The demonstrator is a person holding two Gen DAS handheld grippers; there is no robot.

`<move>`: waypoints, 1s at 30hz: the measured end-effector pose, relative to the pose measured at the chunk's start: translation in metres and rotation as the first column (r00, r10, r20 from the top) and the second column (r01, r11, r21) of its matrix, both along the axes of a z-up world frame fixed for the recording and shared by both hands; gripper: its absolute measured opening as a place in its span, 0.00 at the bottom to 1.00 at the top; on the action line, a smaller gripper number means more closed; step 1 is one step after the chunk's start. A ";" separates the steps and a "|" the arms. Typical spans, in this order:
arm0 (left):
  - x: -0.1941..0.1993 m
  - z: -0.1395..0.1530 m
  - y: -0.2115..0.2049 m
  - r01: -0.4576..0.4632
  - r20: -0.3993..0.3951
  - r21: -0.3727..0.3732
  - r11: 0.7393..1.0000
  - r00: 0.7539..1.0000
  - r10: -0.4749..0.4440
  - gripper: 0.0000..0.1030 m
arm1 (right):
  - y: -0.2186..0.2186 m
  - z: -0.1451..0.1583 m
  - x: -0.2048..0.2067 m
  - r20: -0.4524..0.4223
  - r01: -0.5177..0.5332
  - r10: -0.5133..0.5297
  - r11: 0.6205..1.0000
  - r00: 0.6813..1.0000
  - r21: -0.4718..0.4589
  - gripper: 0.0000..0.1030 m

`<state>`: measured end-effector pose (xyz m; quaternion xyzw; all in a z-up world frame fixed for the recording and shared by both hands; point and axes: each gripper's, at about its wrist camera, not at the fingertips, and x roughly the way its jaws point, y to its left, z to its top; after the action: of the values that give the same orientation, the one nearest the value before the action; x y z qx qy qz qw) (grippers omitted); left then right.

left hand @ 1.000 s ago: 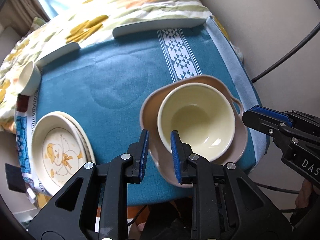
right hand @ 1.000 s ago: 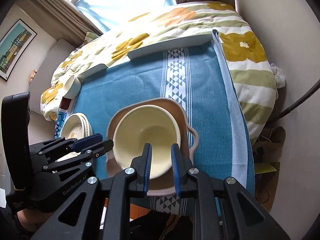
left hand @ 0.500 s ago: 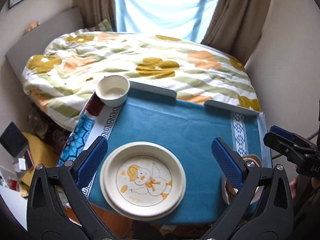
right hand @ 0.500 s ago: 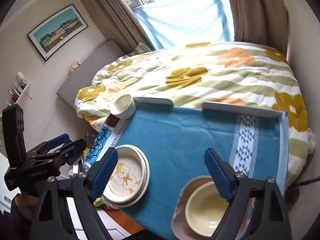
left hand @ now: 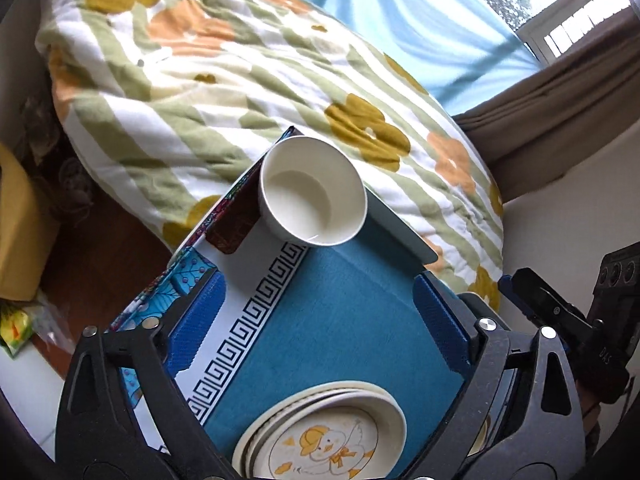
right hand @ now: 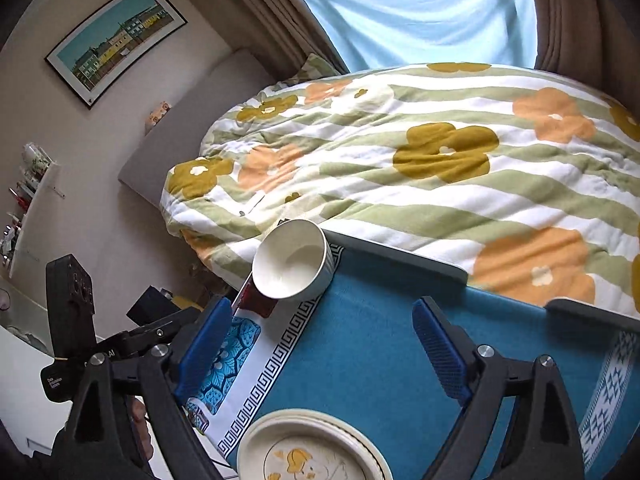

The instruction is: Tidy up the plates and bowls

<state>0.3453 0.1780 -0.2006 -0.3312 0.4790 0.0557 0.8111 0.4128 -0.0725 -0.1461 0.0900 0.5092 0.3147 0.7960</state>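
Note:
A small white bowl (left hand: 312,192) (right hand: 292,264) stands at the far left corner of the blue-clothed table (left hand: 360,280) (right hand: 380,300). A stack of cream plates (left hand: 324,436) (right hand: 308,448), the top one with a duck drawing, sits at the near edge. My left gripper (left hand: 320,316) hovers over the cloth between the plates and the bowl. Its jaws are wide and closing, with nothing between them. My right gripper (right hand: 322,344) hangs open beside it, also short of the bowl, with nothing in it. Each wrist view shows the other gripper at its edge.
A flowered striped quilt (right hand: 440,160) covers the bed behind the table, right against the table's grey raised rim (right hand: 400,252). Curtains and a window lie beyond it. Left of the table the floor drops away, with a yellow bag (left hand: 16,220) and a wall shelf (right hand: 28,200).
Both grippers swung left, away from the pink dish with the cream bowl, which has left view. Their jaws went from shut to wide. The white bowl and duck plates now lie ahead.

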 end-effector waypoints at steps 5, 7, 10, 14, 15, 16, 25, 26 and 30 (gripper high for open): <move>0.037 -0.046 0.015 0.016 -0.065 -0.057 0.998 0.998 -0.019 0.67 | 0.037 -0.044 0.033 -0.110 -0.023 0.021 1.000 0.994 -0.017 0.85; 0.049 -0.059 0.018 0.015 -0.083 -0.057 0.998 0.996 -0.020 0.58 | 0.047 -0.061 0.043 -0.158 -0.028 0.025 0.999 0.987 -0.020 0.78; 0.062 -0.070 0.024 0.019 -0.094 -0.029 0.999 0.995 -0.021 0.50 | 0.059 -0.084 0.057 -0.229 -0.019 0.014 1.000 0.973 -0.017 0.63; 0.074 -0.077 0.031 0.013 -0.098 0.002 1.000 0.995 -0.013 0.39 | 0.073 -0.097 0.065 -0.237 -0.034 0.023 0.999 0.971 -0.042 0.51; 0.076 -0.078 0.033 0.013 -0.101 0.020 1.000 0.995 -0.011 0.34 | 0.076 -0.099 0.066 -0.234 -0.038 0.026 0.998 0.972 -0.045 0.49; 0.078 -0.079 0.034 0.013 -0.106 0.039 0.999 0.994 -0.009 0.31 | 0.077 -0.100 0.067 -0.230 -0.040 0.028 0.998 0.973 -0.049 0.47; 0.084 -0.085 0.033 0.043 -0.113 0.080 0.996 0.993 -0.034 0.16 | 0.090 -0.114 0.075 -0.223 -0.047 0.032 0.997 0.974 -0.062 0.15; 0.084 -0.084 0.033 0.048 -0.113 0.084 0.995 0.993 -0.038 0.16 | 0.091 -0.114 0.074 -0.217 -0.047 0.032 0.997 0.976 -0.067 0.15; 0.084 -0.084 0.033 0.049 -0.111 0.091 0.995 0.993 -0.039 0.16 | 0.092 -0.113 0.073 -0.217 -0.053 0.037 0.996 0.976 -0.069 0.15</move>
<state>0.4291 0.2105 -0.2844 -0.2786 0.5265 0.0780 0.7994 0.4855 0.0195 -0.2593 0.0825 0.6057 0.3018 0.7316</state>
